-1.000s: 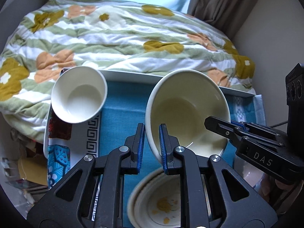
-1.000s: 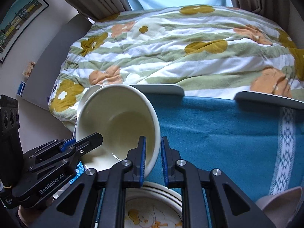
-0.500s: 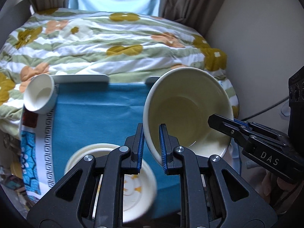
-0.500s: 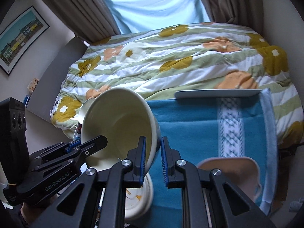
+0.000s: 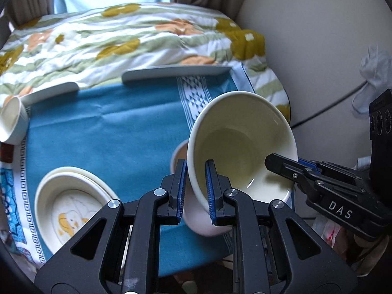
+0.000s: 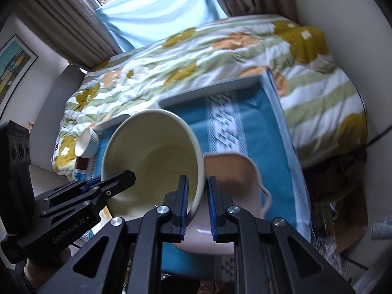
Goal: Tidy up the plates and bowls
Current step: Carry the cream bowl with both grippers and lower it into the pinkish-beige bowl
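A large cream bowl (image 5: 241, 144) is held tilted in the air, gripped on opposite sides of its rim. The left gripper (image 5: 194, 188) is pinched on the rim's left wall; the right gripper (image 6: 197, 204) is pinched on the right wall. Beneath the bowl, a pink handled dish (image 6: 235, 174) is seen on the blue cloth (image 5: 110, 127) near the table's right edge. A stack of plates (image 5: 71, 203) with a yellow print is noted at the near left of the cloth. A small white cup (image 5: 11, 120) is set at the far left corner. A flowered quilt (image 5: 122, 39) is seen beyond the table.
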Tool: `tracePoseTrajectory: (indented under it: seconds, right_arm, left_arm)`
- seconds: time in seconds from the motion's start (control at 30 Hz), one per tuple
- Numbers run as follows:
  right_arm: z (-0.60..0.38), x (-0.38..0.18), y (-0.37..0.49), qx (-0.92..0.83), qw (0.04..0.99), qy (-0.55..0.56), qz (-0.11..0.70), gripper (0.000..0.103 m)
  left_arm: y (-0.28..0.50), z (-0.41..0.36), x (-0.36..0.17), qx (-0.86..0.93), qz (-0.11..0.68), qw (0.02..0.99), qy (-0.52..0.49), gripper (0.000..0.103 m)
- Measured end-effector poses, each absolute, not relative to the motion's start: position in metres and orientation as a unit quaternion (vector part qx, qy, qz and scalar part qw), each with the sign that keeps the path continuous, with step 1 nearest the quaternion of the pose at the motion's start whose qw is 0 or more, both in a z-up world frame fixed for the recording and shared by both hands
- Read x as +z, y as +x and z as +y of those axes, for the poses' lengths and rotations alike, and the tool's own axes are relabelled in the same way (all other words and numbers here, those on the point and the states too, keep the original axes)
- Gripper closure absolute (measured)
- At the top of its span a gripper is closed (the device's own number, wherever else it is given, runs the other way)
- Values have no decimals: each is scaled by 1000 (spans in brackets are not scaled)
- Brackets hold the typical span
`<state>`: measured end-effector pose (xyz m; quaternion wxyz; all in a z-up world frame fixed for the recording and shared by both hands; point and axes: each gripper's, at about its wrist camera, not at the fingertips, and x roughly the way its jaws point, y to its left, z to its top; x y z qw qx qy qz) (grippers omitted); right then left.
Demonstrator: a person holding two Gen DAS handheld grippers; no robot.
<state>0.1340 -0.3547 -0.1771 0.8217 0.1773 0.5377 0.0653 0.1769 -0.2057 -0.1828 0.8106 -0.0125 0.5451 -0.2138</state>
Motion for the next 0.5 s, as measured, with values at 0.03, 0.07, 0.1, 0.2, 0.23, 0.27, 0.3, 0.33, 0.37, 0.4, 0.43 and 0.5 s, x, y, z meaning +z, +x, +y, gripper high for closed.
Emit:
tracePoseTrajectory:
  seconds: [0.03,0.07,0.1,0.2,0.23,0.27,0.3,0.33,0.37,0.4,0.43,0.5]
  right_arm:
    - [-357,-182,131,62,819,178,542,89]
    - [-358,-187,129,60,816,180,546,89]
    - [-360,-192,128,59,813,181,550,89]
    - [-365,-210,125,56,805,184,562,89]
    - [-366,-215,126,55,801,185,566,89]
    - [-367,-222,125,55,798,185,570,89]
    - [-367,-227,125,54,796,185,574,89]
    - [-367,-233,124,53,792,186,579,89]
    - [-368,-238,124,53,790,187,582,89]
    - [-368,-242,124,53,787,188,585,89]
    - [-368,-246,123,52,785,189,587,89]
    - [-369,-253,124,50,780,193,593,89]
  left_arm:
    - [175,-210,-188,-214,549,808,-8,90]
    - [175,-213,-193,-214,553,805,-3,90]
    - [173,-216,-199,-213,557,803,0,90]
    - [173,-222,-214,-210,569,795,10,90]
    - [172,-224,-221,-208,574,792,14,90]
    - [172,-225,-226,-207,577,790,17,90]
    - [173,-227,-232,-205,582,787,20,90]
    - [173,-229,-238,-203,586,784,24,90]
    - [174,-231,-242,-202,589,782,27,90]
    - [175,-232,-249,-200,593,780,31,90]
    - [176,-233,-253,-199,595,778,32,90]
    - [177,-236,-260,-198,598,775,39,90]
